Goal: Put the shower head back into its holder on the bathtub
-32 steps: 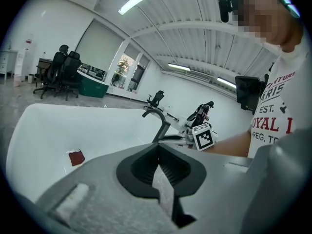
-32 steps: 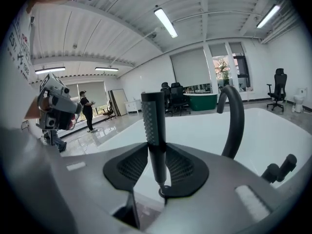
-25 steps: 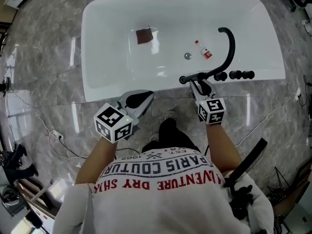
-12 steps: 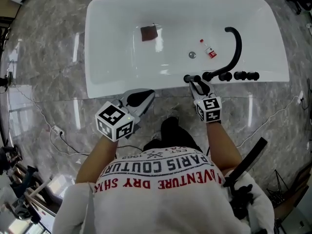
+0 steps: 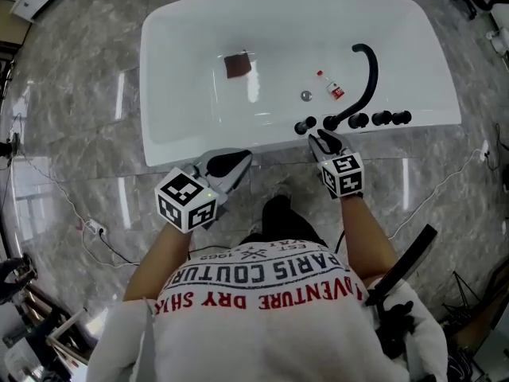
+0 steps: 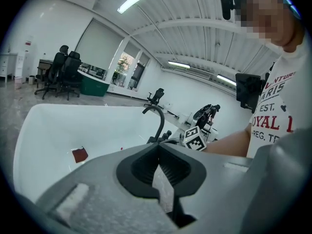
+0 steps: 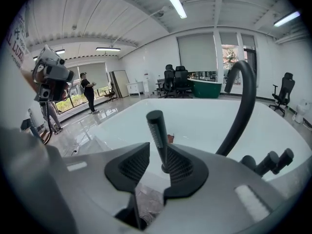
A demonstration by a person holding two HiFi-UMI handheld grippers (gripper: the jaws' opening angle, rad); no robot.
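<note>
Right fingers (image 7: 127,167) stand apart, having just narrowed slightly, pinching nothing. Just beyond them, the slim black shower head (image 7: 157,130) you held level a second ago stands upright in its holder on the white bathtub (image 5: 183,134) rim. Left fingers (image 6: 170,165) are closed and empty. You look finished.

The person's white shirt (image 5: 262,281) carries print, upside down in the head view: black "PARIS COUTURE", red "VENTURE DRY SHA" beside it, and small "EST" and "1963". In the left gripper view its front reads "VENTURE", "PARIS", "EST.", "REG. TR".
</note>
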